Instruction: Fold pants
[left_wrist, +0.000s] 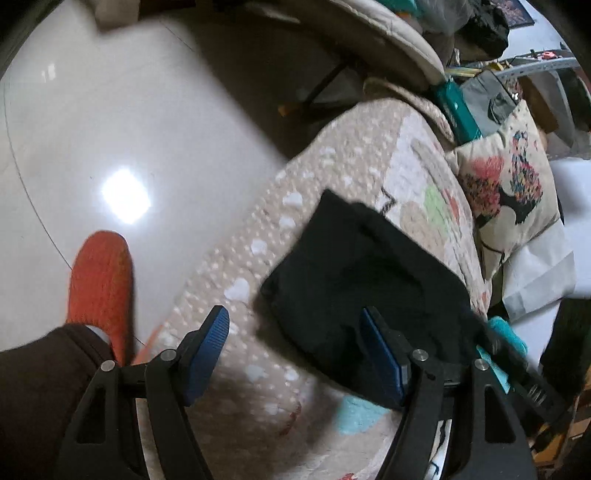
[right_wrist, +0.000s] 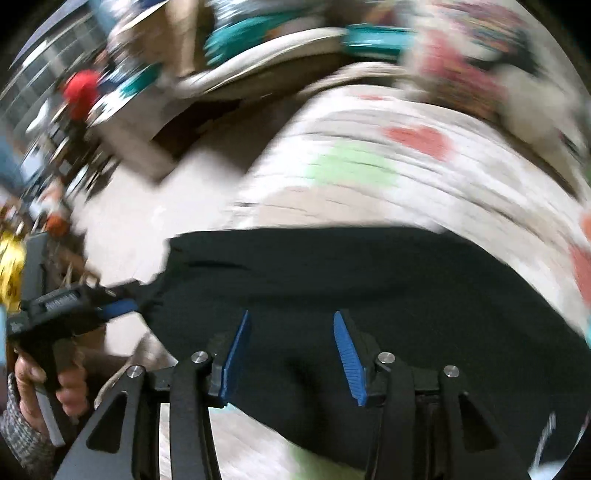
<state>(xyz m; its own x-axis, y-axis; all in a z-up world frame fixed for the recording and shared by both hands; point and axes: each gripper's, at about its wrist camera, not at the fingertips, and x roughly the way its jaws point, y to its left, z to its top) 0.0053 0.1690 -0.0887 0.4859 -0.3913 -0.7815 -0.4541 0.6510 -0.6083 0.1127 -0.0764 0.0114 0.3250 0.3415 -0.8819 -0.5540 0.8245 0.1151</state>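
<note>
While both tools gape over the black pants (left_wrist: 364, 266), only the left view shows an orange slipper (left_wrist: 101, 284).

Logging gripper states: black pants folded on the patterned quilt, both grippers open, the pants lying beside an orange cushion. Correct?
One thing is off: the cushion beside the black pants is cream with a floral print, not orange, as the left wrist view shows. The orange item there is a slipper on the floor. The quilt, left gripper and right gripper stand as stated.

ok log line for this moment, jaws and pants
pants: folded on quilt | left gripper: open, empty | right gripper: open, empty
</note>
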